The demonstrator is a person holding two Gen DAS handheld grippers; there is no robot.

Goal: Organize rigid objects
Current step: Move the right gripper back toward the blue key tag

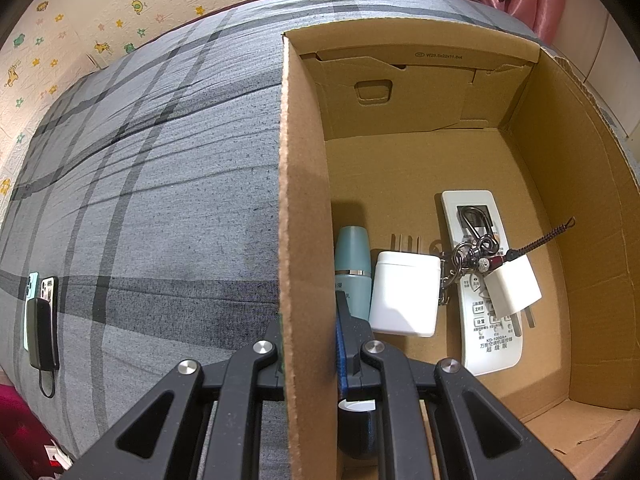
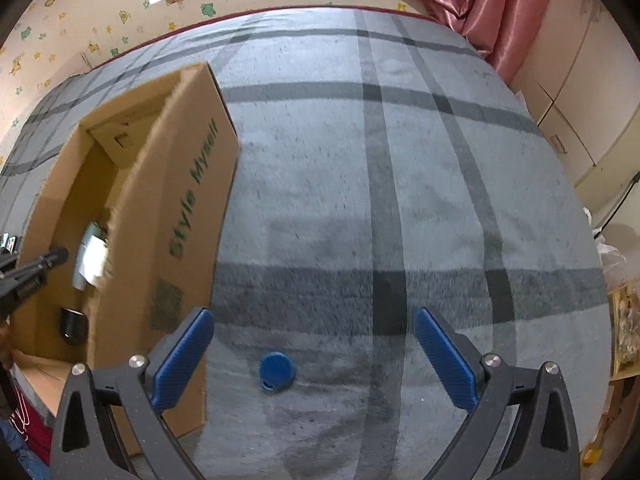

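Note:
An open cardboard box [image 1: 304,200] stands on a grey plaid bedcover [image 1: 140,200]. My left gripper [image 1: 310,320] is shut on the box's left wall, one finger outside and the blue-padded one inside. In the box lie a teal bottle [image 1: 352,264], a white case [image 1: 404,296], a white remote [image 1: 492,344], a key ring [image 1: 476,252] and a white plug [image 1: 512,286]. A dark cup [image 1: 356,428] sits under the gripper. My right gripper [image 2: 314,332] is open above the bedcover, right of the box [image 2: 188,208]. A small round blue tag [image 2: 276,371] lies on the cover between and just below its fingers, untouched.
Two phones and a dark power bank [image 1: 40,312] with a cable lie at the bedcover's left edge. A pink curtain [image 2: 480,0] hangs at the far right corner. A wall with animal stickers [image 1: 100,20] runs behind the bed. Cupboard doors [image 2: 580,100] stand at the right.

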